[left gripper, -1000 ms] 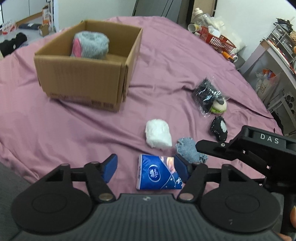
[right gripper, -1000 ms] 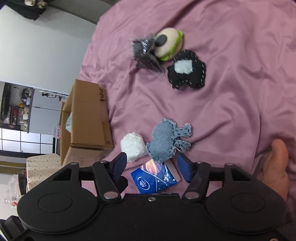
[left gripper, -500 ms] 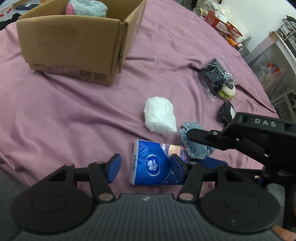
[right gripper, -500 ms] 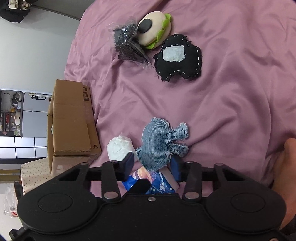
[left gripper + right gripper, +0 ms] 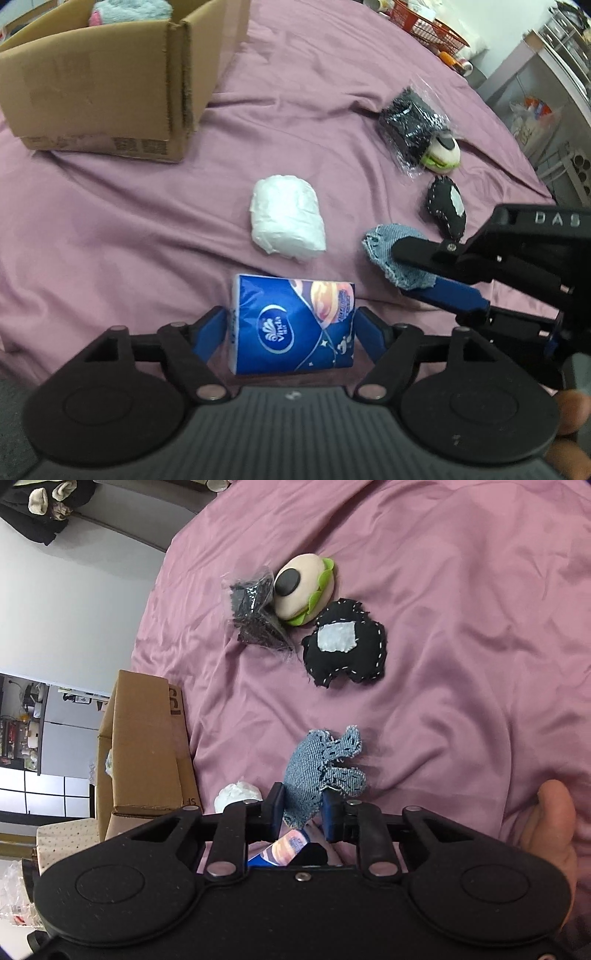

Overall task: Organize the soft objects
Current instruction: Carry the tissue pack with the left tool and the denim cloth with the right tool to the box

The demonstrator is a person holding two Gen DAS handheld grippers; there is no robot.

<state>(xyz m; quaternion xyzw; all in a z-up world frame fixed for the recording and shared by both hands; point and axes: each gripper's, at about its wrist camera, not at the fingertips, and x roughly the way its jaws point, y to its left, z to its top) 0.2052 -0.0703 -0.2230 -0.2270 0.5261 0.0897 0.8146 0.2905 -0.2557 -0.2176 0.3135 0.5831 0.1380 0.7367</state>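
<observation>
On the purple bedsheet [image 5: 110, 229], my left gripper [image 5: 290, 325] has its fingers on both sides of a blue tissue pack [image 5: 291, 325], touching it. My right gripper [image 5: 303, 805] is shut on a denim plush [image 5: 317, 771], which also shows in the left wrist view [image 5: 391, 254] between the right gripper's fingers. A white soft bundle [image 5: 286, 218] lies just beyond the pack. A black plush with a white patch [image 5: 345, 646], a burger plush [image 5: 304, 589] and a black item in clear wrap [image 5: 255, 609] lie further off. A cardboard box [image 5: 107, 81] holds a grey-pink plush [image 5: 129, 9].
A red basket [image 5: 428, 29] with clutter and a metal shelf unit [image 5: 554, 74] stand past the bed's far right edge. A fridge [image 5: 55, 738] and a room show beyond the box in the right wrist view.
My left gripper moved forward and closed onto the tissue pack. My right gripper closed from open onto the denim plush.
</observation>
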